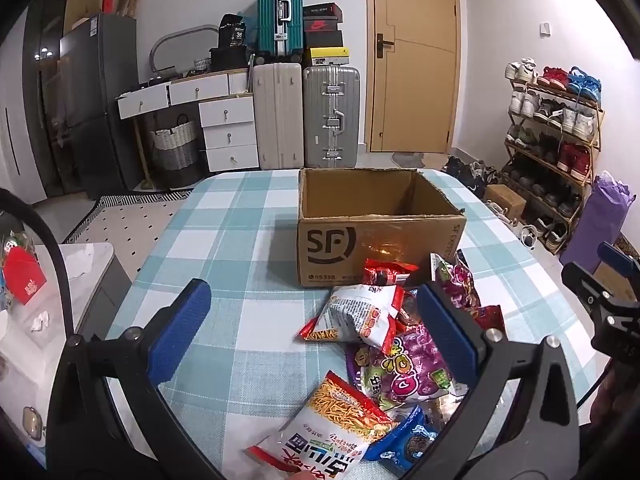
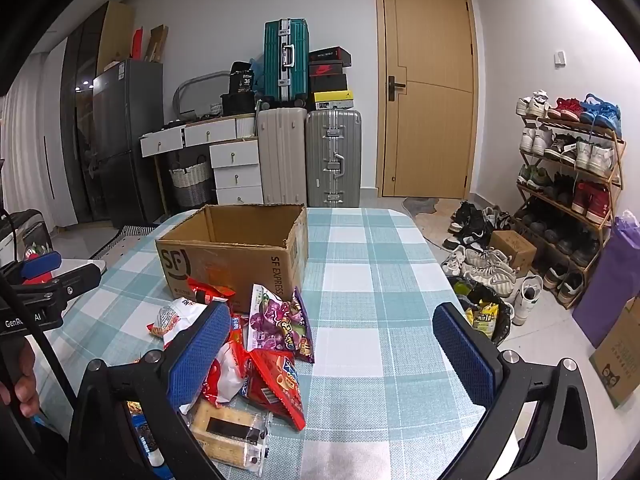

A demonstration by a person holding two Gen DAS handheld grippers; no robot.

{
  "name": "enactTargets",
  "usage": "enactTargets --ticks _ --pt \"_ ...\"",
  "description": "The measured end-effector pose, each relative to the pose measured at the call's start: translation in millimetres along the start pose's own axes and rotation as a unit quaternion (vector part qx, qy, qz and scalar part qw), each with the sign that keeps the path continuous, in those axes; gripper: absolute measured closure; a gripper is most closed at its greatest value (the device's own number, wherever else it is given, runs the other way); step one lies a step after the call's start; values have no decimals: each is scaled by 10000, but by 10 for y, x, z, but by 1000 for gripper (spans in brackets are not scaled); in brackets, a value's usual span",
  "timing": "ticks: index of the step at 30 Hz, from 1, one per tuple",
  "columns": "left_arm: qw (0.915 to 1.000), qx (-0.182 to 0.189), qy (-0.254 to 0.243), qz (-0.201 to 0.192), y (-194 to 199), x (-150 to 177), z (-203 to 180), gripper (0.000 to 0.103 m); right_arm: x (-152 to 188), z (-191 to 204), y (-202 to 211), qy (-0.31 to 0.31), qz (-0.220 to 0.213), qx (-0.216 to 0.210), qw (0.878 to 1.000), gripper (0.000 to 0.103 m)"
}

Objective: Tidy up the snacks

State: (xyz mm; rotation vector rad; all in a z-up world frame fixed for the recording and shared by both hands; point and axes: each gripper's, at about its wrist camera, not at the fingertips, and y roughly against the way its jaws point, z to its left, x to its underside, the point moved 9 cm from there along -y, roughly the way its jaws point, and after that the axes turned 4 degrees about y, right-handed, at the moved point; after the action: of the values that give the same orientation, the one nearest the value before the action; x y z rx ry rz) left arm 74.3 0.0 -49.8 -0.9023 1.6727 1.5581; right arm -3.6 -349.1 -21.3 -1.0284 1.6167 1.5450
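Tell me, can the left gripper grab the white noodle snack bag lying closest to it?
Probably yes. The left gripper is open and holds nothing, and the white noodle snack bag lies on top at the pile's near edge with nothing covering it.

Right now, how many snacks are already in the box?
None that I can see: the part of the brown cardboard box that shows is bare, though its floor is partly hidden. Nothing is in hand: the left gripper and right gripper both hover with jaws wide open. Everything is left: the pile of colourful snack packets lies on the blue checked tablecloth in front of the box.
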Motion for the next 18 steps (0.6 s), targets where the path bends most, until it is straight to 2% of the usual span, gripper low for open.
enactTargets --ticks 18 --pt "9999 -39 21 -165 59 -39 51 1 -7 -4 -14 -5 2 -10 10000 0"
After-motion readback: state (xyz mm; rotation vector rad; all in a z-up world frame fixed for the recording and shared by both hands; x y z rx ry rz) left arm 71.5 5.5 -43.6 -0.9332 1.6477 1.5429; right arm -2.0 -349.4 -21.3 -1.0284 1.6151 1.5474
